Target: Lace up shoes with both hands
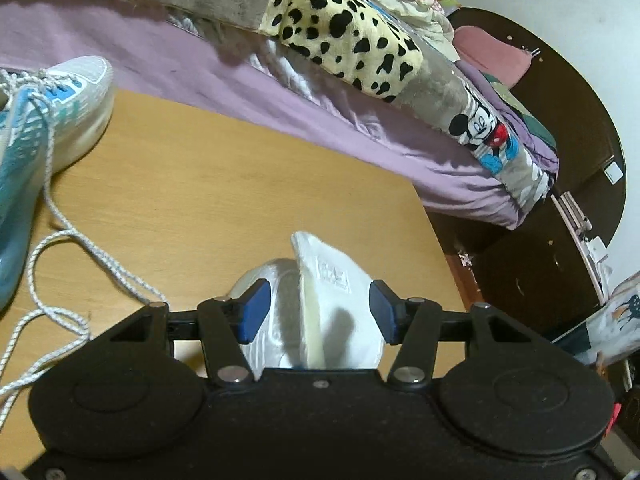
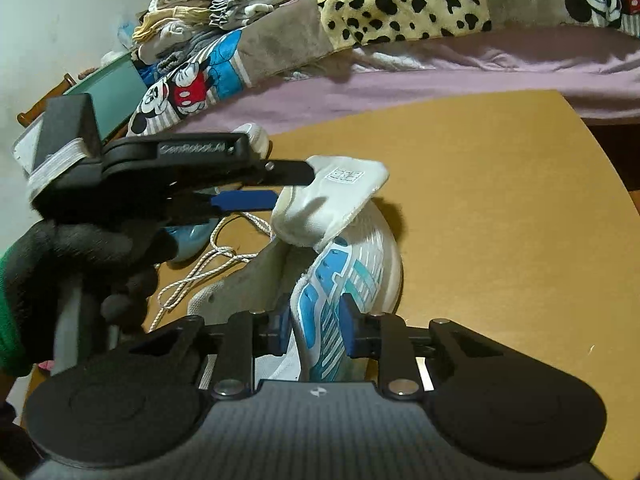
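while the left tool grips the sneaker's tongue and the right tool clamps its eyelet flap, keep the tongue lifted clear.

- A shoe stands on the wooden table, its side wall between the fingers of the right gripper.
- Its tongue is lifted forward, between the fingers of the left gripper.
- A second shoe lies on the table to the left, its laces trailing across the tabletop toward the left gripper.
- Behind the table runs a bed, with blankets piled on it.
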### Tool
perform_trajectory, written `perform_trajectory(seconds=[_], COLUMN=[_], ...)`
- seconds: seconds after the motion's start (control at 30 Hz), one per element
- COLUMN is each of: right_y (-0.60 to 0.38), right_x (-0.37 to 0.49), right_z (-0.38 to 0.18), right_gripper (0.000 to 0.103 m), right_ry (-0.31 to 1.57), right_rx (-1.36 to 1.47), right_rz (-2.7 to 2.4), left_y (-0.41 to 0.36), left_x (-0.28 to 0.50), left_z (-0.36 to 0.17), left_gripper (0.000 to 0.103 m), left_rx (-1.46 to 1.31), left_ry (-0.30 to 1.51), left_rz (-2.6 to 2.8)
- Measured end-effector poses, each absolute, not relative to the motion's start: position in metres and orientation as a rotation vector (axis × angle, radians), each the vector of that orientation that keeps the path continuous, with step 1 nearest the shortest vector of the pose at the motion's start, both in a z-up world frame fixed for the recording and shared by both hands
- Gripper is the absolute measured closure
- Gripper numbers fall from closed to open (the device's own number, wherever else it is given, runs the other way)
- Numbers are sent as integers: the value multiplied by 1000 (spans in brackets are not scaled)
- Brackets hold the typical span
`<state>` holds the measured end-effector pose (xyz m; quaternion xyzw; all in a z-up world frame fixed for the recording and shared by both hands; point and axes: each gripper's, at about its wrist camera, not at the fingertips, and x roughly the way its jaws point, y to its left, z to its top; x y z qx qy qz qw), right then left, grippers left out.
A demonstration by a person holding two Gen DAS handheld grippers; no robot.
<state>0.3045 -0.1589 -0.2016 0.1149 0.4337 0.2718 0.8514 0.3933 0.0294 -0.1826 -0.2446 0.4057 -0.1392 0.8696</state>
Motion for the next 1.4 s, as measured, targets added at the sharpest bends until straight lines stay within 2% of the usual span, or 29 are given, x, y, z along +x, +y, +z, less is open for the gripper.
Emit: perform_trajectory(seconds=[0.1,0.17,0.27,0.4,0.7,0.8,1.1,1.3,1.37,1.4], right_y=[-163,-165,-167,-168,-178,-191,-223,-220,-215,-214], right_x=[306,307,308,309,308,310,314,320,321,321], right_z=[-203,-204,-205,-206,-210,-212,-204,-201,-202,-203], right_gripper=[77,77,77,77,77,77,77,77,77,77], right_ry=[923,929,933,938,961,965,836,775,780,786], right_rx=[273,291,303,321,420,543,750,786,779,776], right_rz=[581,586,590,589,563,555,466,459,476,482], left_y=[28,28,27,28,21,17,5,-8,-8,-8], left_x=[396,396,393,385,361,355,337,323,318,315], left_z=[-185,-185,-181,-172,-164,-163,-158,-151,-148,-146], left_gripper=[54,76,85,91,91,91,90,78,66,65], left_rx=[-526,-528,-526,-518,-479,-435,-221,-93,-54,-35], left_ry=[855,856,851,847,888,904,919,925,918,913], left_rz=[-303,-320,-346,-389,-435,-445,-480,-560,-575,-583])
